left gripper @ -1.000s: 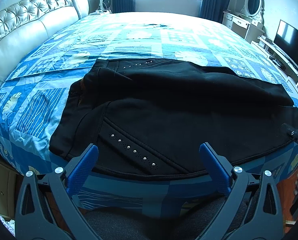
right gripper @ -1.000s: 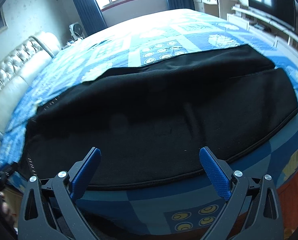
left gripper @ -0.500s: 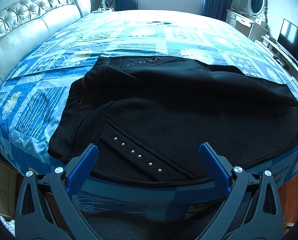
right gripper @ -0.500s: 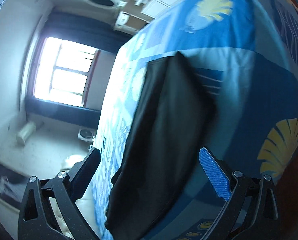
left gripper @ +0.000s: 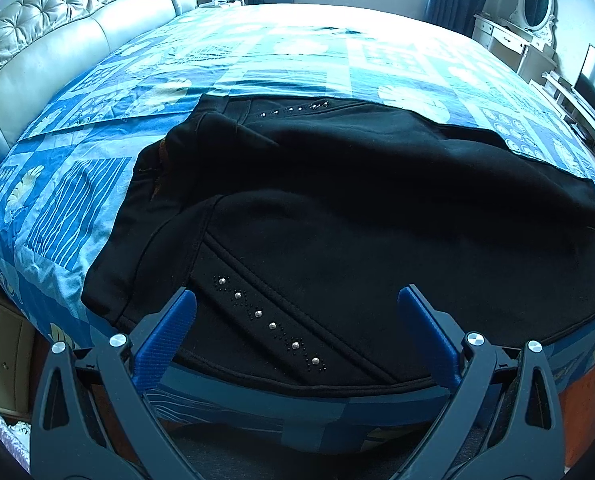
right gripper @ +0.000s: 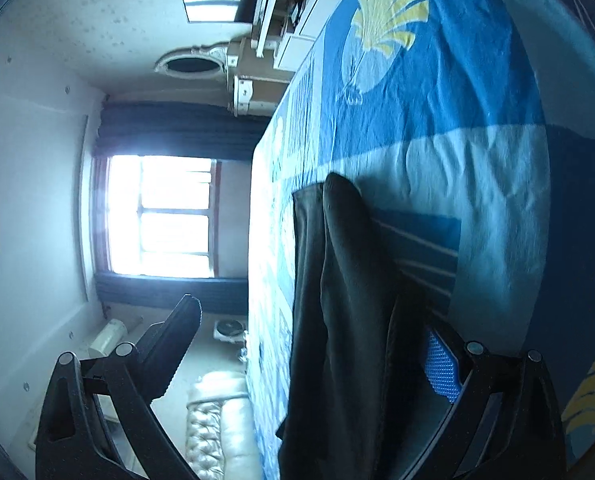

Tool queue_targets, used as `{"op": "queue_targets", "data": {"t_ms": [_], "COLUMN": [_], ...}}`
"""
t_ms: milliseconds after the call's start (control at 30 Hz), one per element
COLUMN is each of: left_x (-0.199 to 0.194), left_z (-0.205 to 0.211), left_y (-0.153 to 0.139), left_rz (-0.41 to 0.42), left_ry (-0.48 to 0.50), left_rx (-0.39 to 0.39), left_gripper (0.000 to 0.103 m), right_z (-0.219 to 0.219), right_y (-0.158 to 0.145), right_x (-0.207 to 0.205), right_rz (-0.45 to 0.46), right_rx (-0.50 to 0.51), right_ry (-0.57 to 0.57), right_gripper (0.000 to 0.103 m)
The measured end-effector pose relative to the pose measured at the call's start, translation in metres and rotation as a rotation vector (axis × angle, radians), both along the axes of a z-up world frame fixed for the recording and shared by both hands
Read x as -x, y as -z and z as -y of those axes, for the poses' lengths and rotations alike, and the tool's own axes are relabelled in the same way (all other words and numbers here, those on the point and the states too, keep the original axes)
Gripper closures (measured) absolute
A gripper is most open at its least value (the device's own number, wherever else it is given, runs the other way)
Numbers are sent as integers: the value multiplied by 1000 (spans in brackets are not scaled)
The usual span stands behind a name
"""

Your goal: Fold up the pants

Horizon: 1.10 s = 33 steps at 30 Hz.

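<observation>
Black pants with rows of silver studs lie spread across the near edge of the bed, waistband to the left, legs running right. My left gripper is open and empty, just above the near studded hip. My right gripper is open and rolled onto its side at the leg end of the pants. Its blue-padded finger lies against the bed beside the cloth; the other finger stands free in the air.
The bed has a blue patchwork cover and a tufted headboard at the left. A dresser with an oval mirror and a TV stand at the right. The window is at the far side.
My right gripper has swung to the pants' leg end, rolled onto its side and come close to the cloth. My left gripper has edged slightly forward over the waist.
</observation>
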State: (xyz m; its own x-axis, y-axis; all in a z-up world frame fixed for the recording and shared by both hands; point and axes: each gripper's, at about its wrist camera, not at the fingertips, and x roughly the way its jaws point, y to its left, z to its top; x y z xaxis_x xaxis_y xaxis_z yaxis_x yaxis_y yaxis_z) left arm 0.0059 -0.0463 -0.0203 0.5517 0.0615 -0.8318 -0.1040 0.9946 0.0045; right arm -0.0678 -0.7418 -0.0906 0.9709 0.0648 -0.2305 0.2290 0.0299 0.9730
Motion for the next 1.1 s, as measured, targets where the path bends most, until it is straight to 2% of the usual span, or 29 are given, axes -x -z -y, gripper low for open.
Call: {"op": "queue_targets", "data": {"t_ms": [100, 233, 300, 333, 400, 433, 467, 533, 633, 667, 733, 767, 800, 867, 967, 1100], "left_x": [-2, -4, -6, -7, -8, -8, -9, -9, -10, -10, -11, -11, -11, -11, -11, -13], "left_z": [-1, 1, 3, 3, 4, 5, 6, 7, 7, 7, 6, 4, 3, -1, -7, -22], "left_y": [4, 6, 7, 7, 9, 9, 10, 11, 14, 15, 16, 16, 17, 19, 20, 20], "left_rz": [-14, -18, -17, -20, -26, -28, -30, -32, -38, -40, -44, -45, -45, -49, -52, -55], "left_ry": [-5, -4, -1, 1, 6, 8, 9, 10, 8, 7, 3, 2, 0, -8, -19, -35], "left_rx": [-3, 2, 1, 2, 1, 1, 1, 4, 4, 5, 3, 3, 2, 3, -4, -26], "left_gripper": [2, 2, 2, 2, 2, 2, 2, 2, 2, 2, 2, 2, 2, 2, 2, 2], "right_z": [8, 12, 11, 10, 7, 8, 12, 19, 26, 28, 33, 36, 37, 35, 38, 44], "right_y": [5, 3, 1, -7, -22, -19, -10, 10, 12, 9, 6, 9, 14, 19, 11, 11], "right_x": [8, 23, 22, 19, 11, 9, 7, 11, 12, 10, 2, -5, -12, -19, -14, -3], "right_rz": [50, 119, 153, 154, 130, 70, 3, -67, -143, -174, -240, -268, -305, -376, -403, -425], "right_rx": [-51, -48, -27, 20, 123, 120, 76, 0, 47, 78, 131, 134, 130, 167, 230, 257], "right_ry": [58, 105, 106, 97, 73, 68, 74, 93, 95, 83, 33, -17, -71, -135, -139, -99], "right_gripper": [4, 5, 5, 5, 5, 5, 5, 5, 6, 10, 42, 66, 78, 96, 96, 96]}}
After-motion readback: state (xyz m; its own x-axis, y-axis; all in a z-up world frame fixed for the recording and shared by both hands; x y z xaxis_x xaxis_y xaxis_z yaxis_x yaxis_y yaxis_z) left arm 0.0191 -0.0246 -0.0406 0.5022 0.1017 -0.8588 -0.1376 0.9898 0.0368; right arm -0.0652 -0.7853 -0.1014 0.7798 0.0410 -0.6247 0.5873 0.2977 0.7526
